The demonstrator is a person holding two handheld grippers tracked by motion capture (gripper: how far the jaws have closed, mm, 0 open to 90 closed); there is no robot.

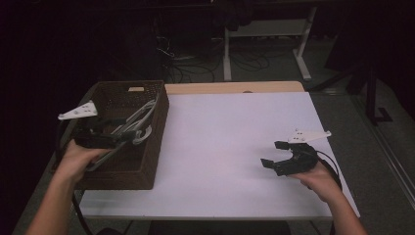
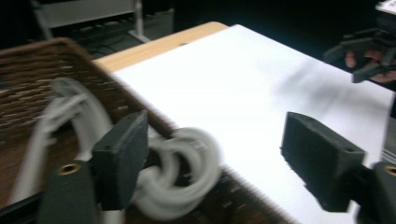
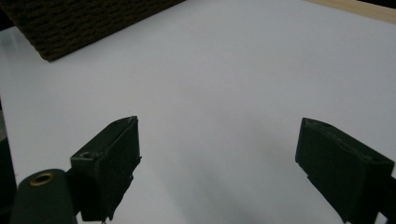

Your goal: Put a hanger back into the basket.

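Overhead, the left gripper (image 1: 128, 134) hangs above the brown wicker basket (image 1: 154, 161) at the left edge of the white table (image 1: 230, 147), its jaws spread with nothing pressed between them. White plastic hangers (image 1: 142, 120) lie inside the basket, their hooks curled over its right wall; the left gripper view shows these hooks (image 2: 184, 175) just beside the near pad. Well apart, the right gripper (image 1: 272, 154) is held over bare tabletop near the right edge, jaws wide and empty.

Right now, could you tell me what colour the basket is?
Dark brown woven basket, best seen in the high view.
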